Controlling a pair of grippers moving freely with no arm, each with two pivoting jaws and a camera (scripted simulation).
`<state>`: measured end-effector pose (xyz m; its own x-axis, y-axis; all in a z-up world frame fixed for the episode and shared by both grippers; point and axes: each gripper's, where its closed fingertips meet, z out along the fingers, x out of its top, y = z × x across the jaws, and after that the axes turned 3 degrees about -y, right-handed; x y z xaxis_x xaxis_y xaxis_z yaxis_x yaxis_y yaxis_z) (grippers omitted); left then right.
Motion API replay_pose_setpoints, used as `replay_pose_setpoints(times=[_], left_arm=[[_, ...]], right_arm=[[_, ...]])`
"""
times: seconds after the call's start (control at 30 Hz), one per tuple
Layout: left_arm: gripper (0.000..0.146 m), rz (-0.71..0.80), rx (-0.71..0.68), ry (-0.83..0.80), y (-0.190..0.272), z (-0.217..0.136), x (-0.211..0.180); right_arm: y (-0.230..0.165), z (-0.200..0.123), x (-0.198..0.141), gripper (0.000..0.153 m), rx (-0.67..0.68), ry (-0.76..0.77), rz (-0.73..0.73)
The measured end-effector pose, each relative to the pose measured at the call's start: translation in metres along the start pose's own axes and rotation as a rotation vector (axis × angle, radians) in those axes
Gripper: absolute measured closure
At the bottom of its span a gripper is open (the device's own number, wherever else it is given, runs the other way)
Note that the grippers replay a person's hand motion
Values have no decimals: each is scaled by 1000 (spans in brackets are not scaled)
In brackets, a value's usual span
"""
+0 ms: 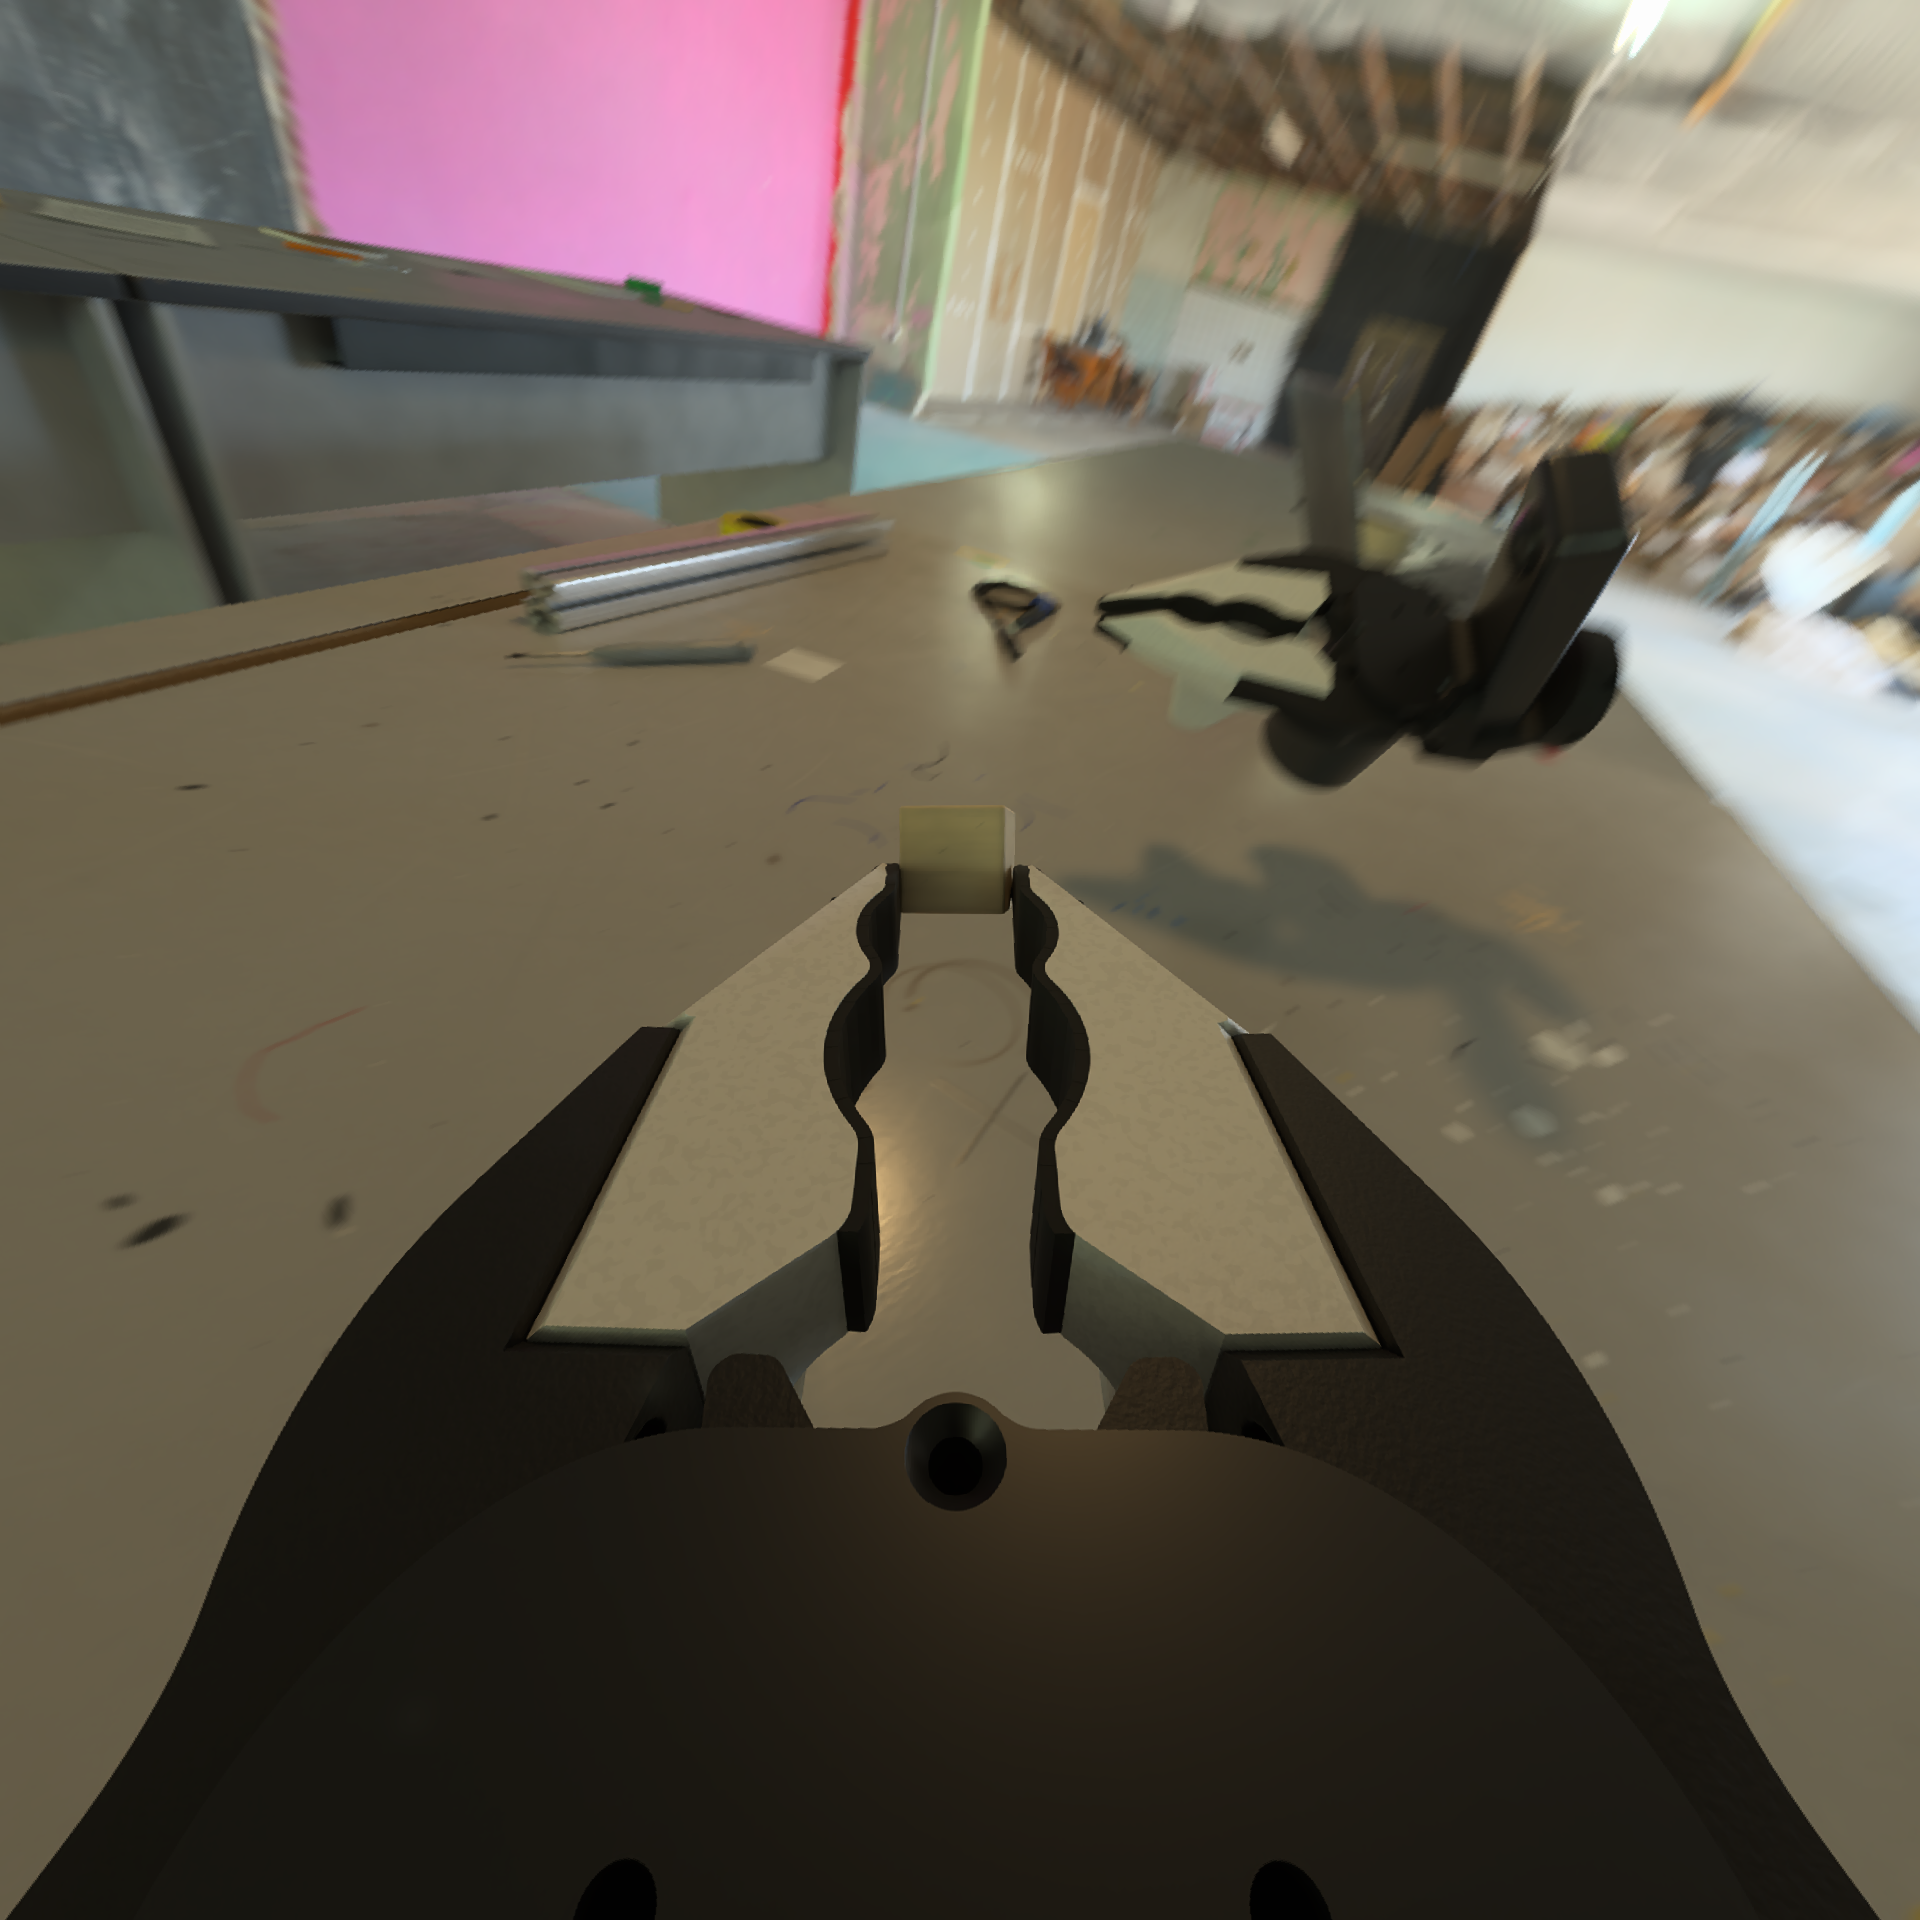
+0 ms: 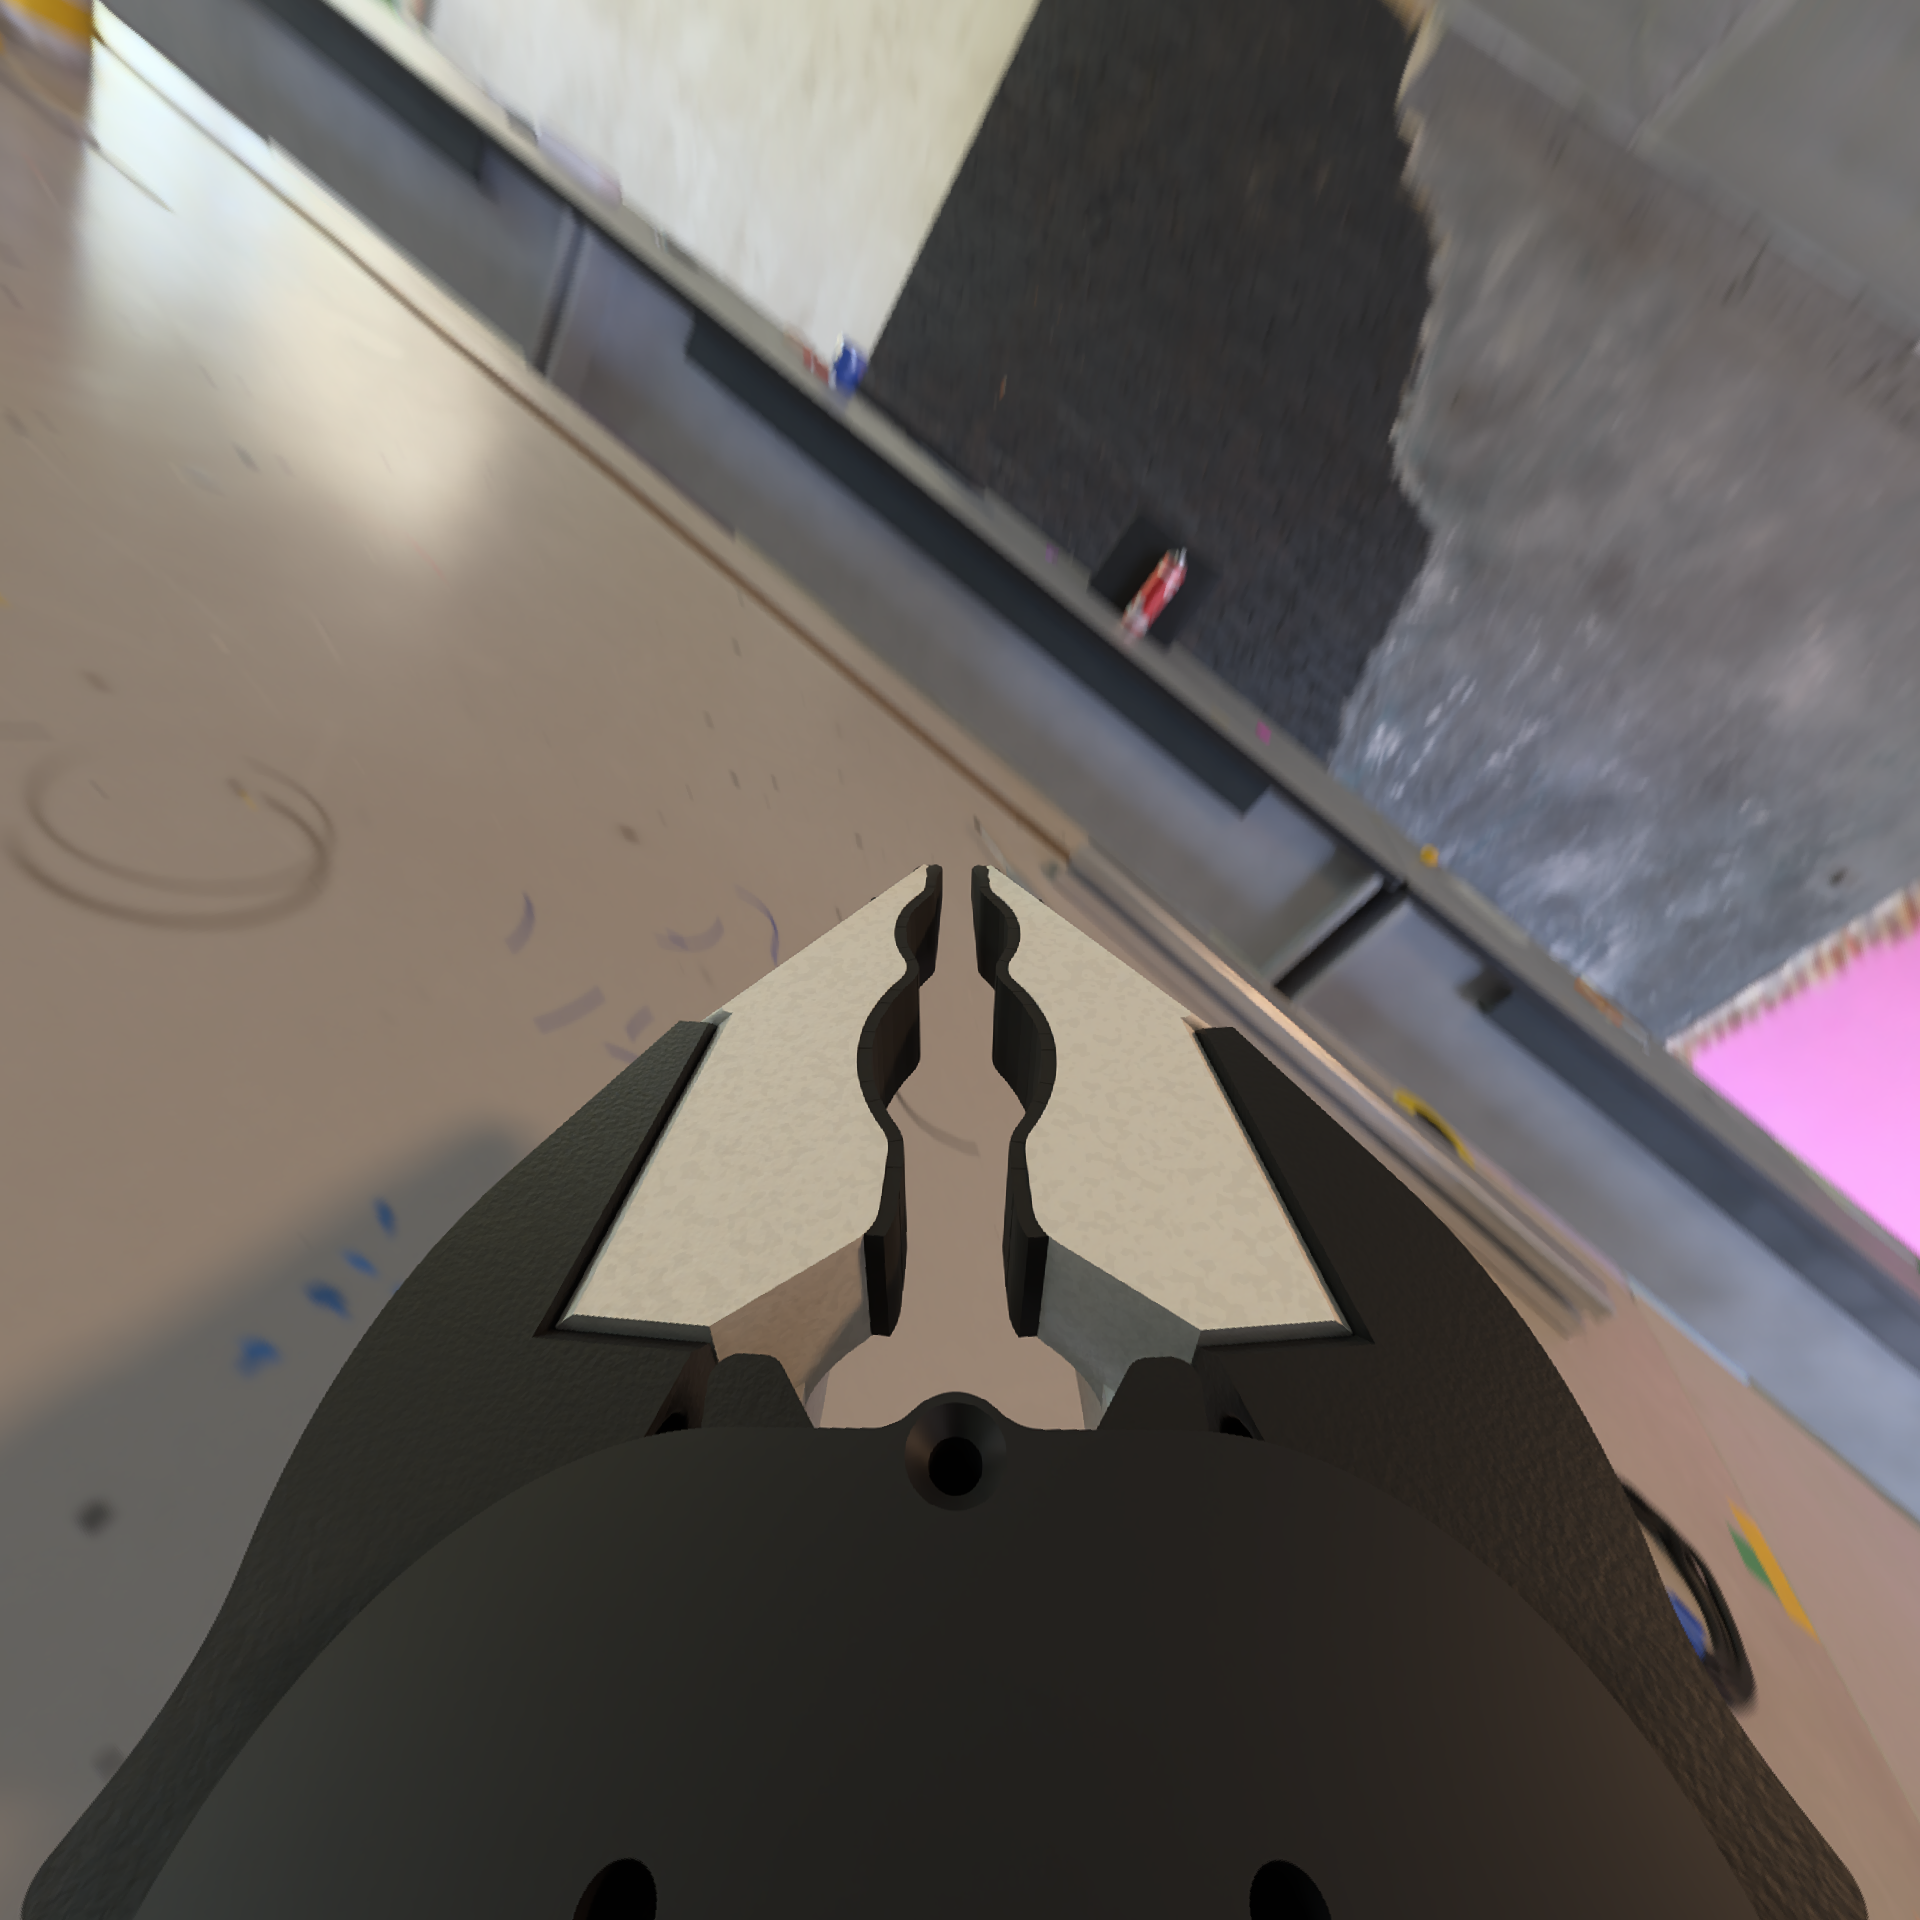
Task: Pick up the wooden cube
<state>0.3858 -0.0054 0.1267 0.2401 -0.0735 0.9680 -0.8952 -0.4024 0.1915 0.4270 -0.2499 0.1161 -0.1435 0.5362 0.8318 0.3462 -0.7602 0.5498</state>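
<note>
The wooden cube (image 1: 954,857) is small and pale, and it sits between the fingertips of my left gripper (image 1: 954,883), which is shut on its two sides. The grey table (image 1: 416,914) lies just below; I cannot tell whether the cube touches it. My right gripper (image 2: 954,883) is shut with only a thin slit between its jaws, and it holds nothing. It hangs tilted above the table. In the left wrist view the right gripper (image 1: 1117,618) shows at the far right, beyond the cube and well apart from it, casting a shadow on the table.
An aluminium bar (image 1: 707,566) and a screwdriver (image 1: 665,655) lie at the far side of the table, with a small dark object (image 1: 1008,613) near them. A second grey table (image 1: 416,312) stands behind, before a pink board (image 1: 561,135).
</note>
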Motion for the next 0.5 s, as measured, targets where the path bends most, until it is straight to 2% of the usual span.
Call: replay_pose_setpoints(times=[0.1, 0.27, 0.37, 0.5], left_arm=[[125, -135, -132, 112, 19, 0, 15], [125, -336, -339, 273, 41, -9, 33], [125, -417, -370, 310, 40, -16, 35], [125, -469, -328, 332, 30, -24, 38]], right_arm=[[-28, 1, 45, 146, -1, 149, -36], [-103, 12, 115, 143, 87, 306, -202], [-138, 22, 141, 140, 174, 349, -283], [-159, 36, 164, 135, 213, 387, -409]])
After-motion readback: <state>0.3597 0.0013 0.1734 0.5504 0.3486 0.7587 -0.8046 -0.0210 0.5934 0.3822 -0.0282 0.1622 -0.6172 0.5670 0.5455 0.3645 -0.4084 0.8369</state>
